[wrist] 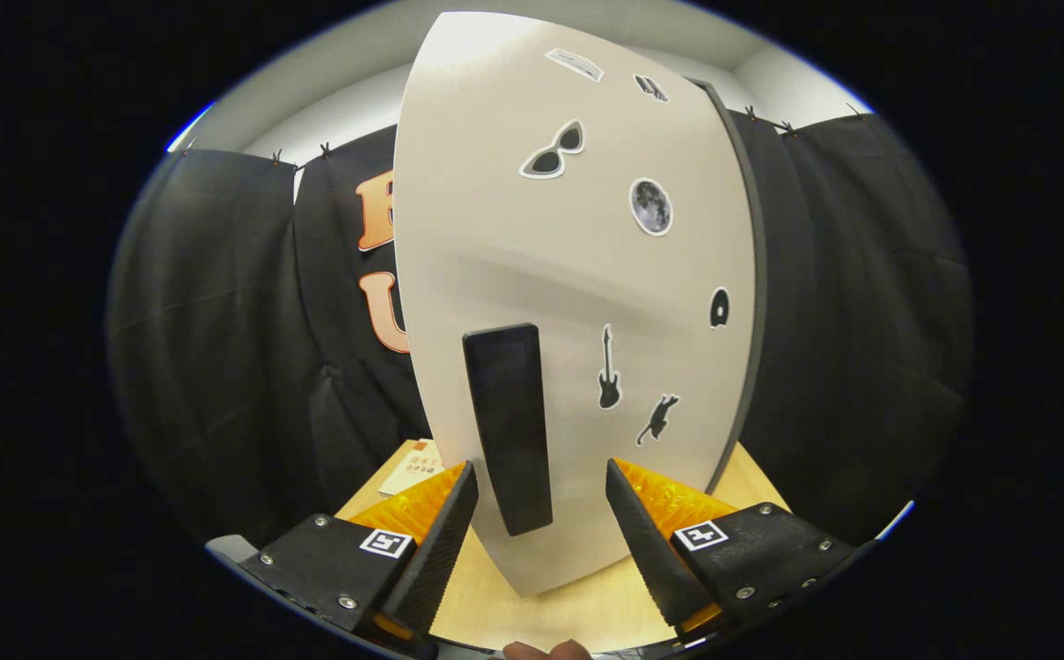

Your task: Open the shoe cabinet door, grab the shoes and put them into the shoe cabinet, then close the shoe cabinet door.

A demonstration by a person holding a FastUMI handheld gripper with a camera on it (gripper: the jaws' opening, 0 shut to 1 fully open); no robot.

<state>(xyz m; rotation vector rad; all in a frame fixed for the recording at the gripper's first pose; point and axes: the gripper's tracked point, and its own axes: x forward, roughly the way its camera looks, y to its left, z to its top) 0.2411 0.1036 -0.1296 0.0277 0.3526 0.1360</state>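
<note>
The gripper hangs released, its fingers straddling the dark handle on the shoe cabinet door.

Cloth-walled test booth, wooden table

The gripper view rides on the gripper and looks forward along its two fingers, facing the shoe cabinet door straight on from close range. The door's dark handle stands just beyond the parted fingers, in line with the gap between them. Below the door lies the wooden table, and behind it on both sides hangs the booth's black cloth wall.
</note>
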